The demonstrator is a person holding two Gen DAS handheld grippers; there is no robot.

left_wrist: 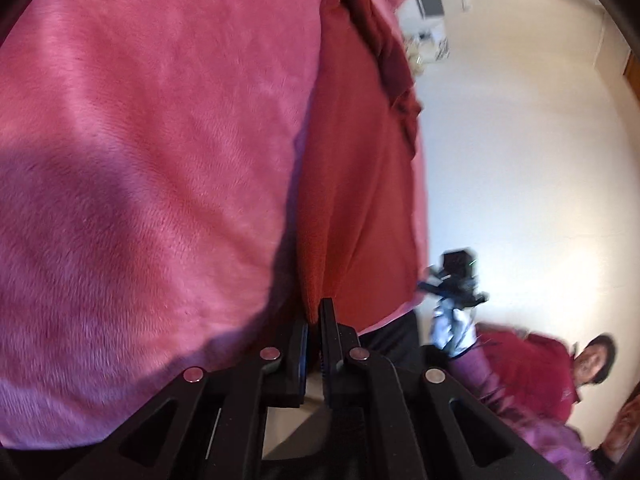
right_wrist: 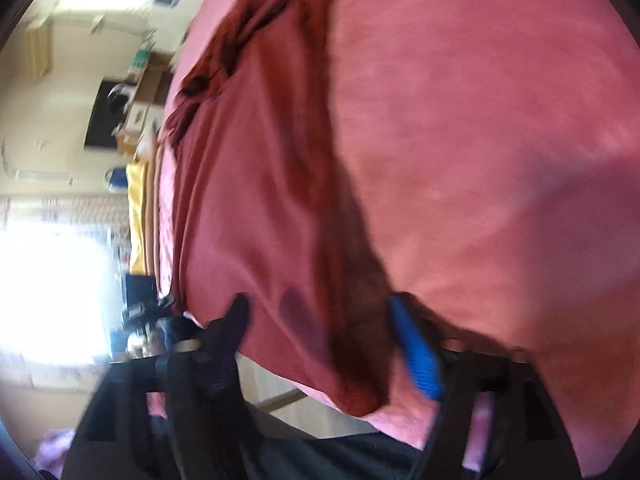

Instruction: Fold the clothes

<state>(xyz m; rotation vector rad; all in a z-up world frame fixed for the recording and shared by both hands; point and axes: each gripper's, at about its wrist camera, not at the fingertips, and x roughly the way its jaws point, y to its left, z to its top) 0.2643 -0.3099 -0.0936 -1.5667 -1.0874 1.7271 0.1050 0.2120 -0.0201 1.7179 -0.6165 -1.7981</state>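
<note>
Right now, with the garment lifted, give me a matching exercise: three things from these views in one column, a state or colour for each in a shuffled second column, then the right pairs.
Things:
1. left tool
2. right tool
3. blanket

States or colours:
A. fuzzy pink, spread beneath the garment
B. fingers spread apart, with red garment cloth between them
C. fingers pinched together on the garment's edge

Pairs: 1-C, 2-B, 3-A
</note>
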